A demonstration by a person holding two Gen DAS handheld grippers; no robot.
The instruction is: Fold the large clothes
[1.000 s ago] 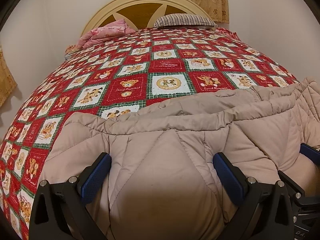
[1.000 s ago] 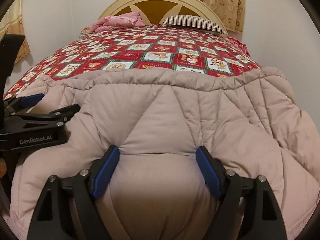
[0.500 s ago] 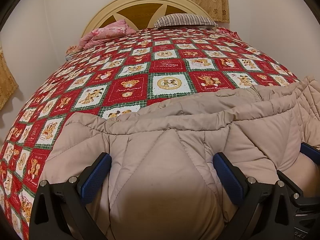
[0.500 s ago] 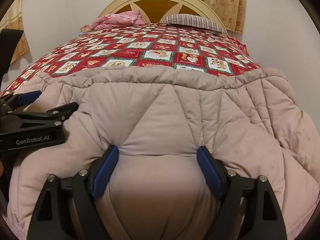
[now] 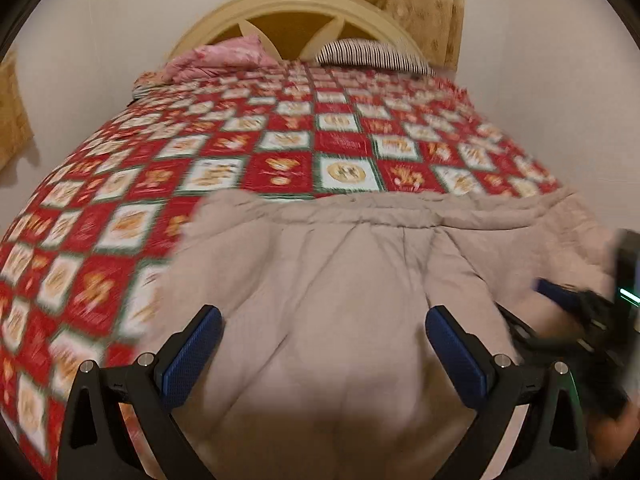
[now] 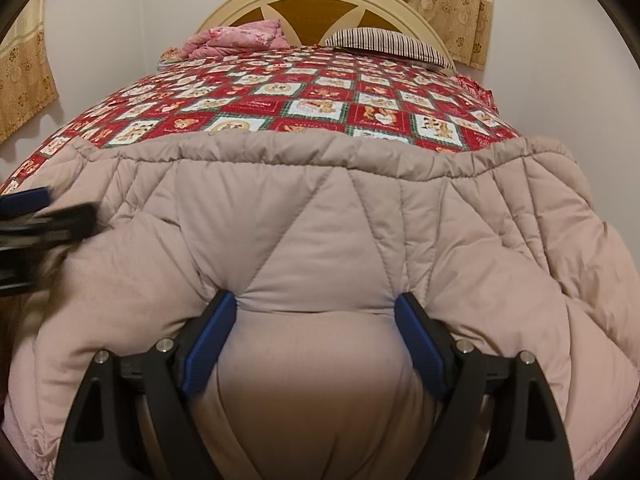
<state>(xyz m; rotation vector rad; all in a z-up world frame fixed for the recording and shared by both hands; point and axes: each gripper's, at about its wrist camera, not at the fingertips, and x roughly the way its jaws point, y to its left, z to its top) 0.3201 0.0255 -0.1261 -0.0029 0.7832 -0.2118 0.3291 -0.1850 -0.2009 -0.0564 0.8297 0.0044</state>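
A puffy beige quilted coat (image 6: 320, 240) is spread across the near end of a bed covered by a red patchwork bedspread (image 6: 320, 100), its gathered hem edge toward the headboard. The right tongs (image 6: 316, 340) are set wide, the coat's padding bulging between the blue pads and apparently pinched. The left tongs (image 5: 320, 356) also stand wide over the coat; a grip cannot be told through the blur. No finished fold is visible, so most of the folding appears left.
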